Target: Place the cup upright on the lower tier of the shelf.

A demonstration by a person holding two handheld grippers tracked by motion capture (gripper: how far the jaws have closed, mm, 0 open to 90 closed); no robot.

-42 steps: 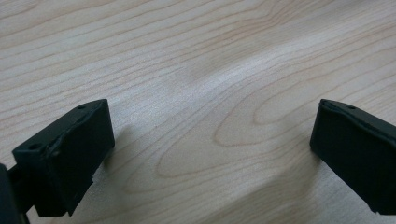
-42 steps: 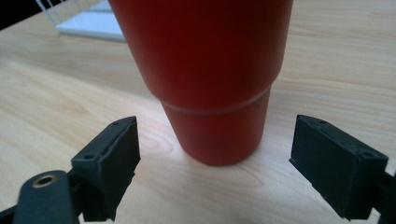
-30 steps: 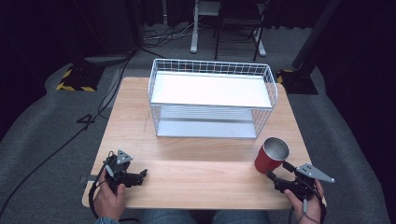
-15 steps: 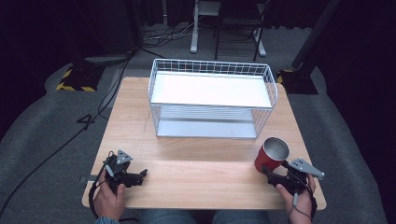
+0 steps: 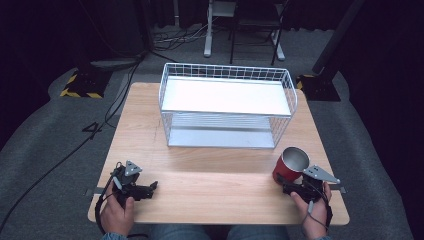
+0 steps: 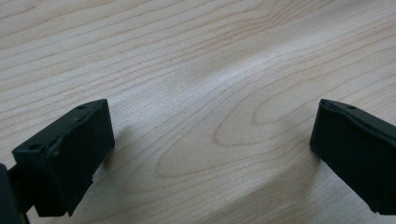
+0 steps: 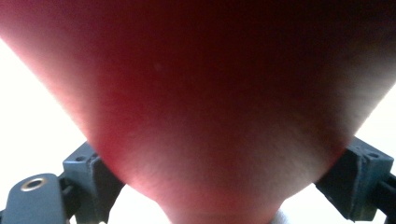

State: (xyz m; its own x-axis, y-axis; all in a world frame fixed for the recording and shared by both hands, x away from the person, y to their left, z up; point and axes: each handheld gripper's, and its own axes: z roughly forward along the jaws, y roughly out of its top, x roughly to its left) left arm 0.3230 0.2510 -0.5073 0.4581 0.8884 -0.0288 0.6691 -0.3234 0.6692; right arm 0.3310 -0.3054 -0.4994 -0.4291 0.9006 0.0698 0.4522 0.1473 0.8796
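1. the right gripper (image 5: pixel 289 181) clamps the red metal cup (image 5: pixel 291 164) between its jaws at the wooden table's (image 5: pixel 210 185) near right corner.
2. the left gripper (image 5: pixel 150 188) rests at the near left, jaws spread wide over bare wood.
3. a white wire basket (image 5: pixel 227 105) stands behind, well apart from the cup.

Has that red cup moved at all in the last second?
Yes, slightly. In the high view the red cup, between the right gripper fingers, has shifted toward the person, away from the wire basket.
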